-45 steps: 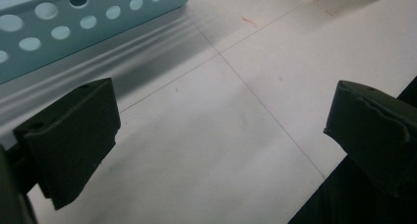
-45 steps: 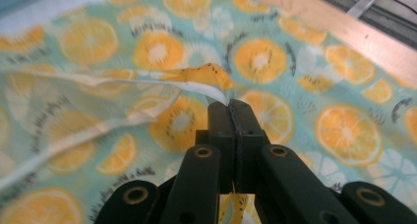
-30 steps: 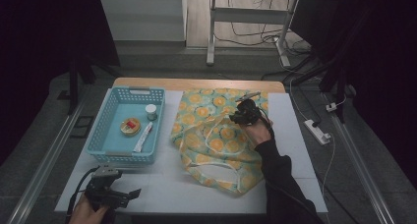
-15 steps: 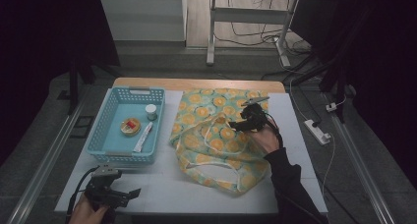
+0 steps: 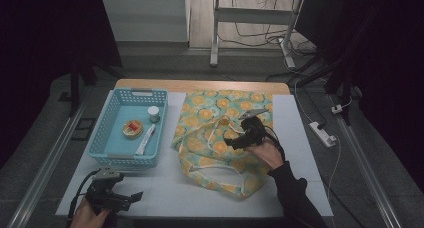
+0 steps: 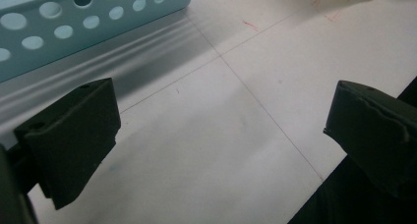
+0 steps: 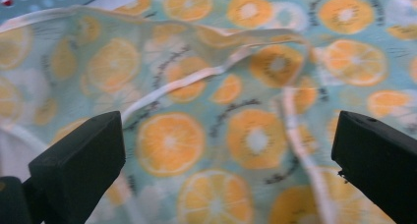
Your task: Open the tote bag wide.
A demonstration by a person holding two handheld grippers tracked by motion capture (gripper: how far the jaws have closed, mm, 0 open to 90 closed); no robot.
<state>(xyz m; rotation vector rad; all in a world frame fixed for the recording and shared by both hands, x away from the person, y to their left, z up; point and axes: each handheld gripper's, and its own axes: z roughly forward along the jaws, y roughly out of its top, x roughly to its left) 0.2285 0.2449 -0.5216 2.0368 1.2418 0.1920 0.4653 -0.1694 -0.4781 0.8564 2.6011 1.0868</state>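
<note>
Black sleeve on the right arm (image 5: 292,190). Right gripper (image 5: 234,143): black body, grey plate on top, dark cable trailing. Left gripper (image 5: 131,197): black too, grey top, cable looping. Jaws are blocky, matte black, with small screw holes.

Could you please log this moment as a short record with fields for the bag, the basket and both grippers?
bag: orange-print cloth bag lying crumpled on the white table, white straps loose on top
basket: blue basket left of the bag, holding a small jar, a round tin and a tube
right gripper: over the bag, jaws just opened wide, nothing between them
left gripper: open, low over the table's near left corner, holding nothing
</note>
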